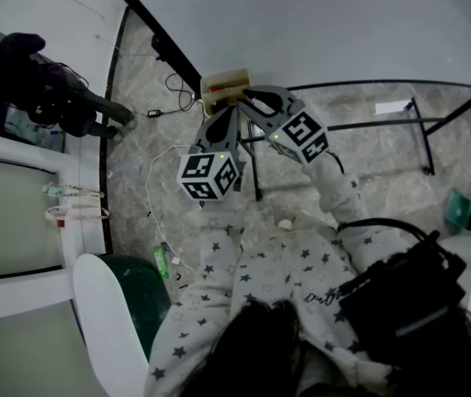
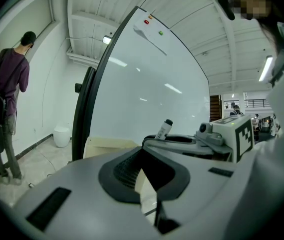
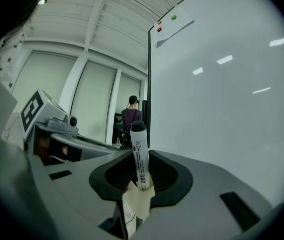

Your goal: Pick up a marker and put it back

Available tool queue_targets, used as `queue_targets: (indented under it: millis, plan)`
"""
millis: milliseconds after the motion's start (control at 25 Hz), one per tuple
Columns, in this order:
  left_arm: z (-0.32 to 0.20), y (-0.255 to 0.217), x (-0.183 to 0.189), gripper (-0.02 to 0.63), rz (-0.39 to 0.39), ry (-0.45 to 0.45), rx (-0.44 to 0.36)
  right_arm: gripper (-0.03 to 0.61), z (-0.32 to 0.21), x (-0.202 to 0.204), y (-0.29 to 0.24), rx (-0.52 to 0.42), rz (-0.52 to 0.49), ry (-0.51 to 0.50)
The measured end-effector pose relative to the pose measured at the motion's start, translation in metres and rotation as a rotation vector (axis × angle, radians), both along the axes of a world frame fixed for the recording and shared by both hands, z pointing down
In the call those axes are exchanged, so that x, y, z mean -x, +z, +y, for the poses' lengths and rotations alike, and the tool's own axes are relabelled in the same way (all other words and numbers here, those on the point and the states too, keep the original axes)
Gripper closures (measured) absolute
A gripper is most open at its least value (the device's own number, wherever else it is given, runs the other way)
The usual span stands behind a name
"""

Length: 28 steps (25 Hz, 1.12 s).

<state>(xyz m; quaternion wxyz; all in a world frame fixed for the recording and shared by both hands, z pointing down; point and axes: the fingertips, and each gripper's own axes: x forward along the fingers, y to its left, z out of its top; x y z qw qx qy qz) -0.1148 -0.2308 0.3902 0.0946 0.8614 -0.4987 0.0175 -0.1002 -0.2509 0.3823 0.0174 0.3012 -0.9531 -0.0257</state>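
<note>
A white marker with a black cap stands upright between the jaws of my right gripper, which is shut on it. From the left gripper view the same marker pokes up above the right gripper's body. My left gripper is shut with nothing in it. In the head view both grippers, left and right, are held side by side just in front of the beige tray at the foot of the whiteboard.
The whiteboard fills the space ahead, with red and green magnets near its top. A person stands off to the left. The board's black stand legs and a cable lie on the floor.
</note>
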Motion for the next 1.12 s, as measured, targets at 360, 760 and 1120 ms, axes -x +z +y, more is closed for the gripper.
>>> queue_targets:
  millis: [360,760,1120]
  plan:
    - [0.006,-0.024,0.0,0.612,0.005,0.014,-0.03,0.494,0.003,-0.002,-0.021,0.011,0.006,-0.017]
    - [0.022,-0.082,-0.014,0.612,0.012,0.08,-0.145,0.494,0.021,-0.01,-0.083,-0.041,-0.064,-0.061]
    - [0.033,-0.109,-0.018,0.612,0.019,0.09,-0.198,0.494,0.033,-0.02,-0.108,-0.063,-0.09,-0.067]
